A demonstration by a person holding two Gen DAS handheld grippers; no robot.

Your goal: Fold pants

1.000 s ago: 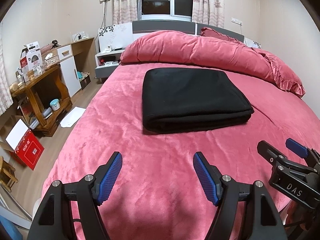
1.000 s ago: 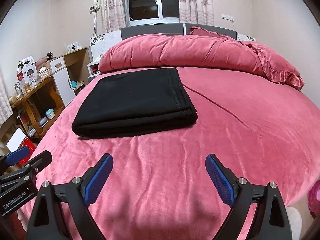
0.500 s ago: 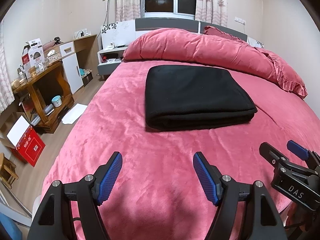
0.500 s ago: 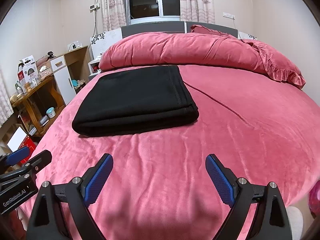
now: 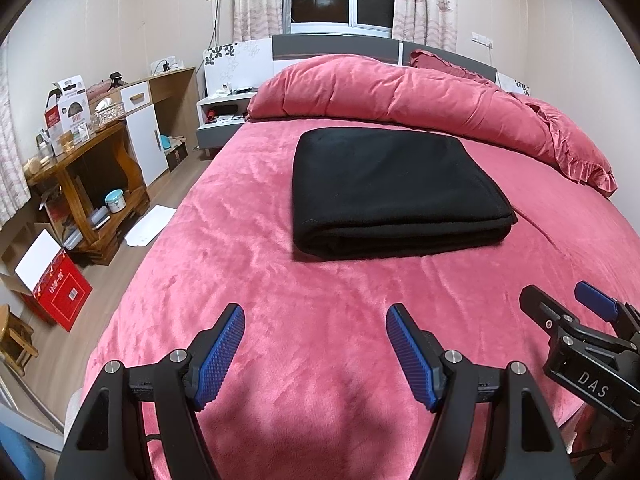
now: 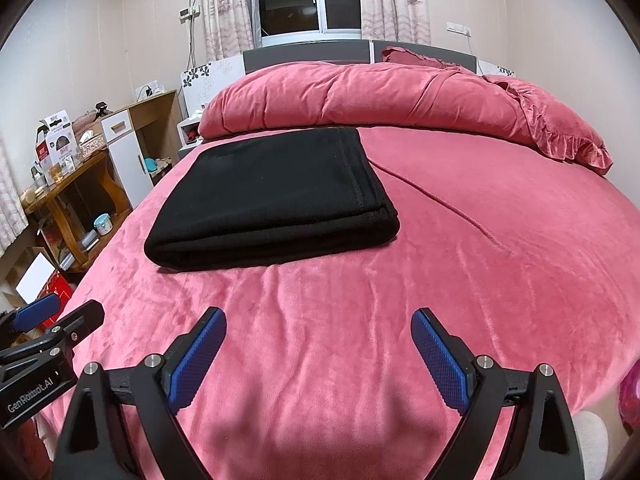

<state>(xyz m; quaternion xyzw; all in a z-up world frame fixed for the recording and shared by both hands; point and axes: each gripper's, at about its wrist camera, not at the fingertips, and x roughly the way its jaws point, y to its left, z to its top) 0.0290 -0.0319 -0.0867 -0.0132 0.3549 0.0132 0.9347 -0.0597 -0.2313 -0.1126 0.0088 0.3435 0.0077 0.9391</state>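
black pants [image 5: 394, 188], folded flat, lying on bed [image 5: 280, 300]

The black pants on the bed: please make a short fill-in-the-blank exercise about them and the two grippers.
1. The pants lie ____ into a flat stack on the pink bed.
2. The left gripper holds ____ between its fingers.
3. Both it and the right gripper are ____.
4. The rolled pink duvet lies ____ the pants, near the headboard.

Missing words: folded; nothing; open; behind
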